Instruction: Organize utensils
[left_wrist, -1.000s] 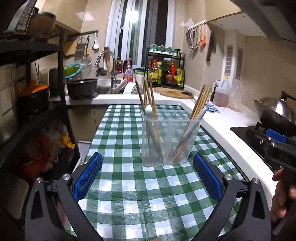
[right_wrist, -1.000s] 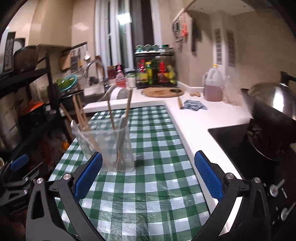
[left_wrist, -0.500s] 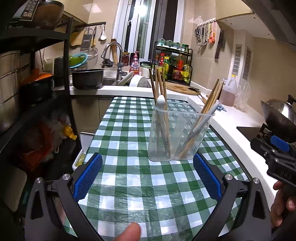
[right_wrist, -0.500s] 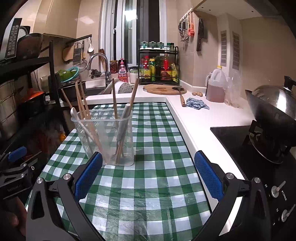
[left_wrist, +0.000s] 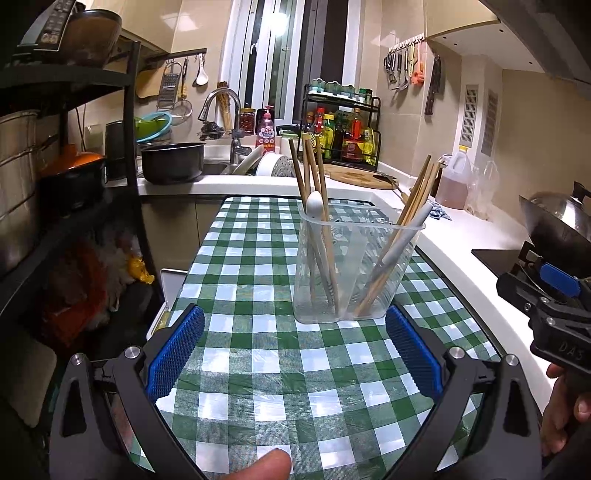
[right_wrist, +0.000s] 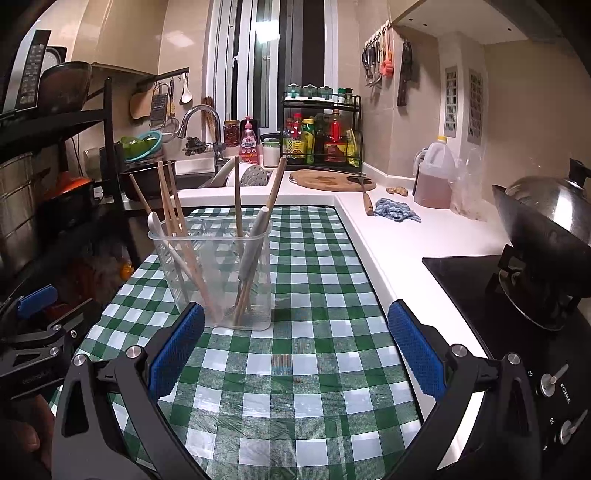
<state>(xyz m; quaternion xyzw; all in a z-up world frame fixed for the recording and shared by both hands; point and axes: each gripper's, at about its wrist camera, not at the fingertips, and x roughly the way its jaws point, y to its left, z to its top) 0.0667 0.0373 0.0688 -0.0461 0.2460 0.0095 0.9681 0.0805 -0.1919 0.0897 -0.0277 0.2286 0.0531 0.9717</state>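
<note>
Left gripper (left_wrist: 295, 354): gaping wide, holding nothing.
Right gripper (right_wrist: 295, 349): gaping wide, holding nothing.
Holder (left_wrist: 354, 269): standing just ahead of both, carrying chopsticks (left_wrist: 413, 206) and spoon (left_wrist: 316, 205).

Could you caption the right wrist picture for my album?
Open right gripper faces a clear utensil holder on a checked tablecloth.

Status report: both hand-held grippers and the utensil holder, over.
Left hand-held gripper open, empty. Right hand-held gripper open, empty. Utensil holder upright on checkered cloth. Nothing in between.
</note>
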